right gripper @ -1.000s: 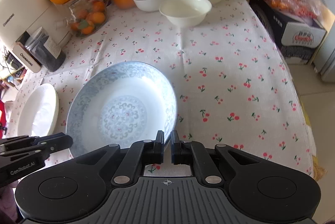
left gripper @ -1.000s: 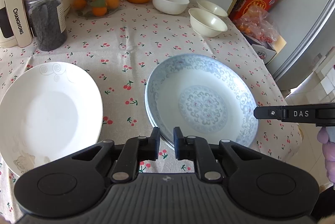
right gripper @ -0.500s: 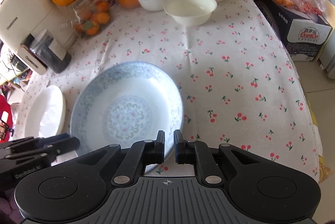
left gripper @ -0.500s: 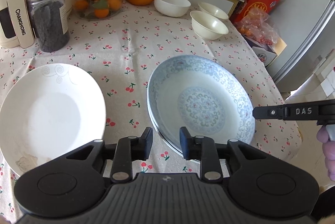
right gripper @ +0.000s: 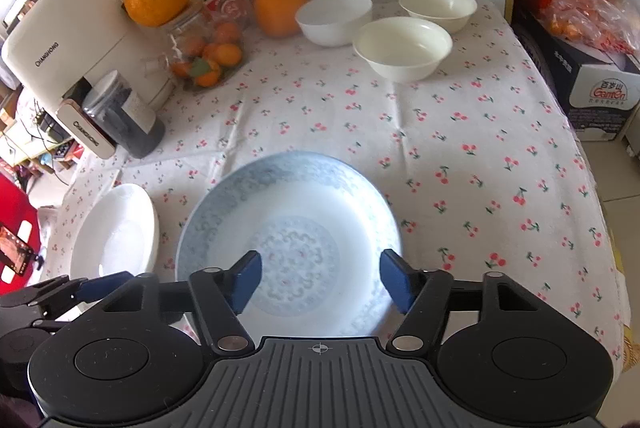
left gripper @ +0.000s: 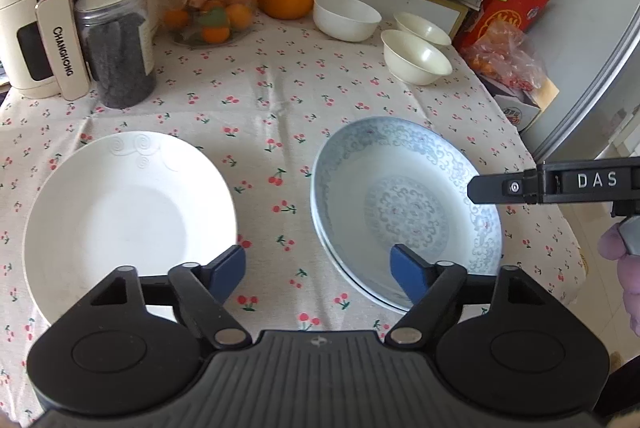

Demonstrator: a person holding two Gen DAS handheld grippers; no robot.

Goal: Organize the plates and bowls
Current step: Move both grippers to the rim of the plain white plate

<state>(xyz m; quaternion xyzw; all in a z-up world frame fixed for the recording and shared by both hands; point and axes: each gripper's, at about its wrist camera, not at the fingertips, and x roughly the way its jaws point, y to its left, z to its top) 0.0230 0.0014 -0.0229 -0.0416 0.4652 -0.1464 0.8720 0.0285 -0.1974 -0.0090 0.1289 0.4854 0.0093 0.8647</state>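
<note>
Far left on the cherry-print worktop (left gripper: 256, 100) lies the white plate (left gripper: 128, 216), flat and alone, its near rim just beside the left-hand finger of the left gripper (left gripper: 318, 274). That gripper's jaws are opening, spread wide over bare cloth with nothing between them. Its right-hand finger overlaps the near-left rim of the blue-patterned plate (left gripper: 404, 204), which appears to sit on a second plate, since a doubled edge shows along its left side.

Further right, the right gripper (right gripper: 320, 280) hovers over the near part of that blue stack, its jaws also opening, pinching nothing, the plate's centre visible in the gap. At the far edge of the worktop stand three white bowls (right gripper: 404, 46), clustered but not nested, well apart from both grippers.

If the white plate is to join the stack, it lies left of both grippers and the left hand is clearly nearer; its near-right rim offers the closest place to pinch. The bowls lie straight ahead of the right gripper.
</note>
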